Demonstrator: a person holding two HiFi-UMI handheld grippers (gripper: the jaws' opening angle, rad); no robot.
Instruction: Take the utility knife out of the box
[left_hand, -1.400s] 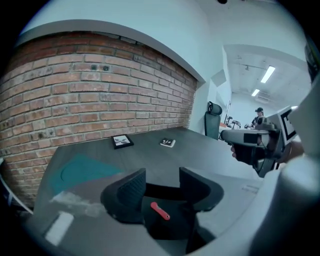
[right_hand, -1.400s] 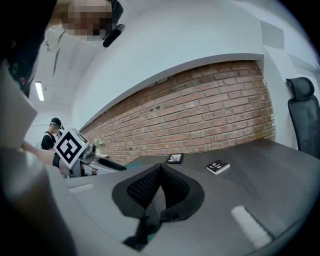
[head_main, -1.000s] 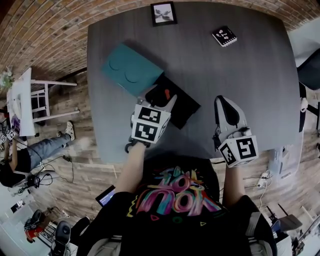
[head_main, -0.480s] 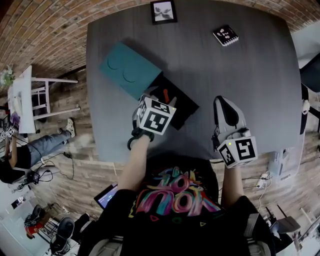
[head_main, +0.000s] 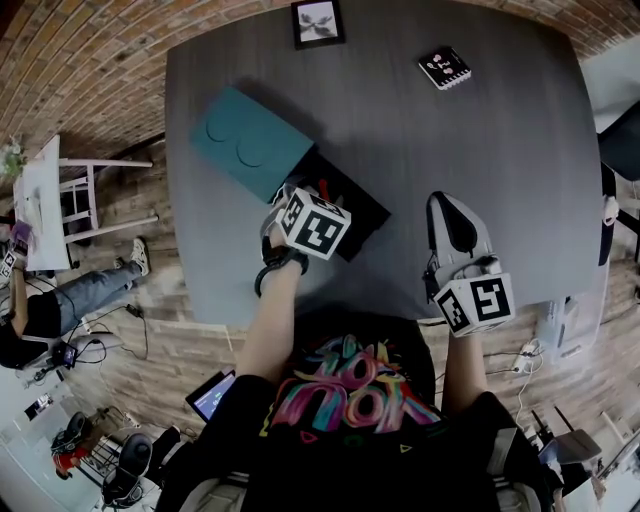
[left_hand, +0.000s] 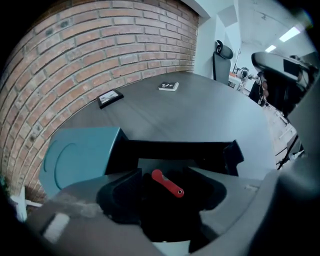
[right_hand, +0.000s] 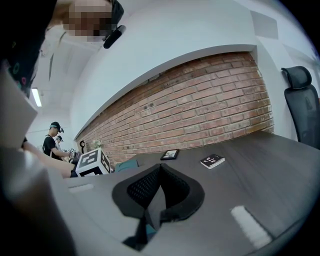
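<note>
1. A dark grey table (head_main: 480, 150) stands against a brick wall (head_main: 90, 60) on a wooden plank floor (head_main: 150, 350).
2. A small framed picture (head_main: 317, 22) lies at the table's far edge.
3. A black pad with white marks (head_main: 445, 68) lies near it, to the right, well apart from the frame.
4. A white stool (head_main: 42, 200) stands left of the table.
5. A person in jeans (head_main: 85, 295) sits on the floor near the stool.
6. A black office chair (right_hand: 299, 102) stands beyond the table's far right end.
</note>
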